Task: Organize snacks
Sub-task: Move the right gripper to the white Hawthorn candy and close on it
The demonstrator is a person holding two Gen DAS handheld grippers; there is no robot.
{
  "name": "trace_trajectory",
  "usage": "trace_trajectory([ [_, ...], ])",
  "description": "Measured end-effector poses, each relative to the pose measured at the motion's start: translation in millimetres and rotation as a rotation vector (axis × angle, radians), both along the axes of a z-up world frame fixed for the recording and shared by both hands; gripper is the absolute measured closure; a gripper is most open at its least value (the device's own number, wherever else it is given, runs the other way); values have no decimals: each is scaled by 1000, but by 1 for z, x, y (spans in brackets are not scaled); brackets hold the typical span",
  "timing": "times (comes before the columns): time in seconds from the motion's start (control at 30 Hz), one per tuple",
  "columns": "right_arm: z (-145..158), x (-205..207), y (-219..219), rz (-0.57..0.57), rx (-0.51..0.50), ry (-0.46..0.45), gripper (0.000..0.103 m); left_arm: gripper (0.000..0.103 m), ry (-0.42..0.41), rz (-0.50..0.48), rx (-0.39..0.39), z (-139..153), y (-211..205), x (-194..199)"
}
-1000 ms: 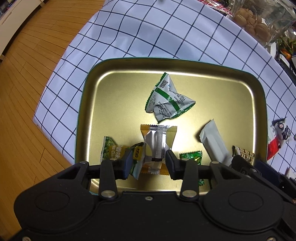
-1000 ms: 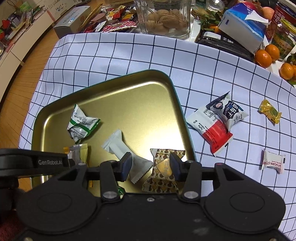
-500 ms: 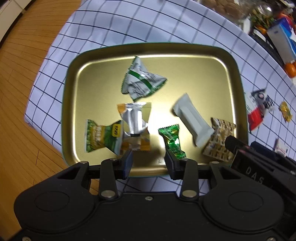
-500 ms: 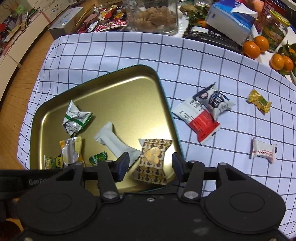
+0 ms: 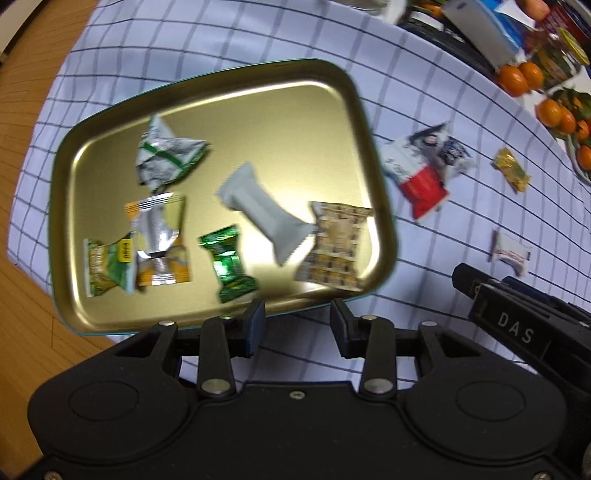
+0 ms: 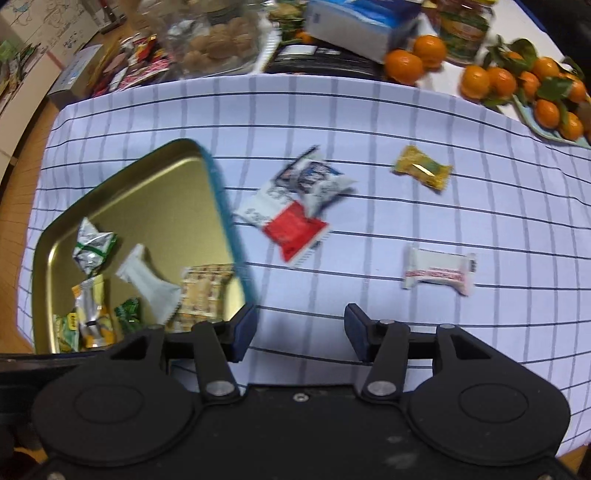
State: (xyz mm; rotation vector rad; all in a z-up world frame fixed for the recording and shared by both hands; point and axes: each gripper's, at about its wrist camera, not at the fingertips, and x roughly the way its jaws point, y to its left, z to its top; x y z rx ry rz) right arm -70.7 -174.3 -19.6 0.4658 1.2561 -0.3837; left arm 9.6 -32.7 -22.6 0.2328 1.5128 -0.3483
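A gold tray [image 5: 332, 110] [image 6: 155, 206] on the checked cloth holds several snacks: a green-white packet [image 5: 166, 157], a white bar [image 5: 264, 208], a brown patterned packet [image 5: 336, 247] [image 6: 205, 291], a green candy [image 5: 229, 264] and a silver-orange packet [image 5: 159, 240]. On the cloth lie a red-white packet [image 6: 291, 221] [image 5: 421, 173], a yellow candy [image 6: 423, 171] [image 5: 511, 174] and a white candy [image 6: 437, 271] [image 5: 511, 253]. My left gripper [image 5: 297, 326] is open and empty above the tray's near edge. My right gripper [image 6: 299, 334] is open and empty over the cloth, right of the tray.
Oranges [image 6: 517, 81] [image 5: 521, 77], a blue box [image 6: 354, 22], a jar of walnuts [image 6: 218, 44] and other packets crowd the table's far edge. Wooden floor [image 5: 22, 350] lies left of the cloth.
Both grippers have pulled back from the tray and swung right. The right one has left the brown patterned packet lying in the tray.
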Motion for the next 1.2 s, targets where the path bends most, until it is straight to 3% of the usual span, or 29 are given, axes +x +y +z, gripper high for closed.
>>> trace_trajectory([
  [0.27, -10, -43, -78, -218, 21, 41, 48, 54, -29, -122, -17, -4, -49, -27],
  [0.47, -13, -67, -116, -362, 78, 29, 48, 54, -54, -154, 4, -15, -68, -36],
  [0.67, -21, -59, -114, -367, 74, 30, 48, 54, -29, -133, -5, -19, -75, -31],
  [0.83, -28, -45, -106, -333, 104, 44, 49, 54, -69, -124, -5, -10, -77, -23],
  [1.1, -43, -29, -107, -349, 254, 20, 49, 54, -58, -51, -35, -5, -67, -2],
  [1.2, -46, -23, -110, -371, 244, 4, 49, 54, -63, -38, -33, -6, -67, 4],
])
